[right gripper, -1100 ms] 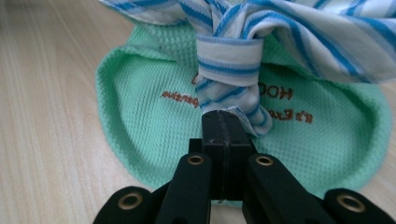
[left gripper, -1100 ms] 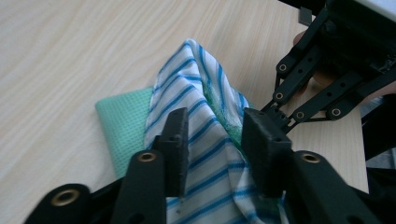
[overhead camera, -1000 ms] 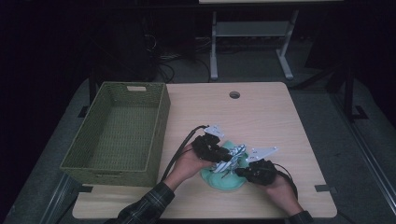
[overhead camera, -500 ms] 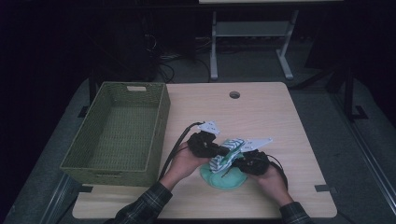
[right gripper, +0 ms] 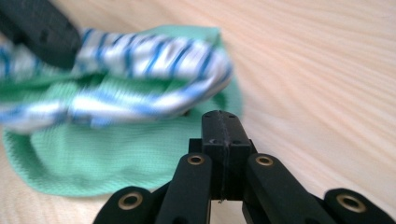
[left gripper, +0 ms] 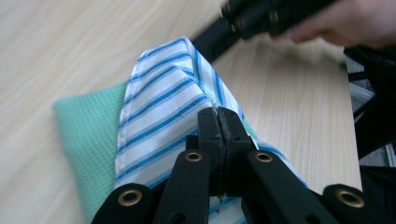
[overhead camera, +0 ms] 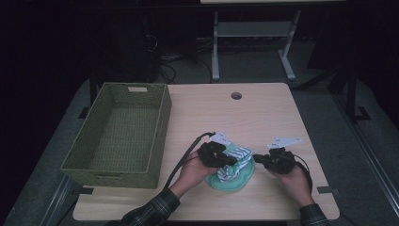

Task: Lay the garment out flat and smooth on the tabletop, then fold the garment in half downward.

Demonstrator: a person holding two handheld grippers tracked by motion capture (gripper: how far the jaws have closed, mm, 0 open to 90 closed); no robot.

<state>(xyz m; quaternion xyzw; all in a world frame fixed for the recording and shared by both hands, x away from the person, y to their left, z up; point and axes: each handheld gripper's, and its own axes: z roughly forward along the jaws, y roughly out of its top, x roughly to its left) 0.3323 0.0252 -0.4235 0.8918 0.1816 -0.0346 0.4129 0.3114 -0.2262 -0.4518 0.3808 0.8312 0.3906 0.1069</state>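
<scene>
Tool in your left hand (left gripper: 219, 122): its two black jaws are pressed together on a fold of the white cloth with blue stripes (left gripper: 163, 102), pinching the fabric near a stitched seam; they have just been closing, with that cloth between them. From above, your left tool (overhead camera: 230, 160) sits over the same striped cloth (overhead camera: 239, 155), which lies bunched on top of a mint-green knitted cloth (overhead camera: 235, 181) near the front edge of the light wooden counter (overhead camera: 263, 117).

Your right tool (right gripper: 220, 123) has its jaws fully together with nothing between them, hanging just beside the green cloth (right gripper: 93, 158) and clear of the striped one (right gripper: 140, 70). In the high view that tool (overhead camera: 258, 160) is just to the right of the pile.

Well to the left of both cloths stands an olive-green woven rectangular basket (overhead camera: 160, 136) on the counter.
</scene>
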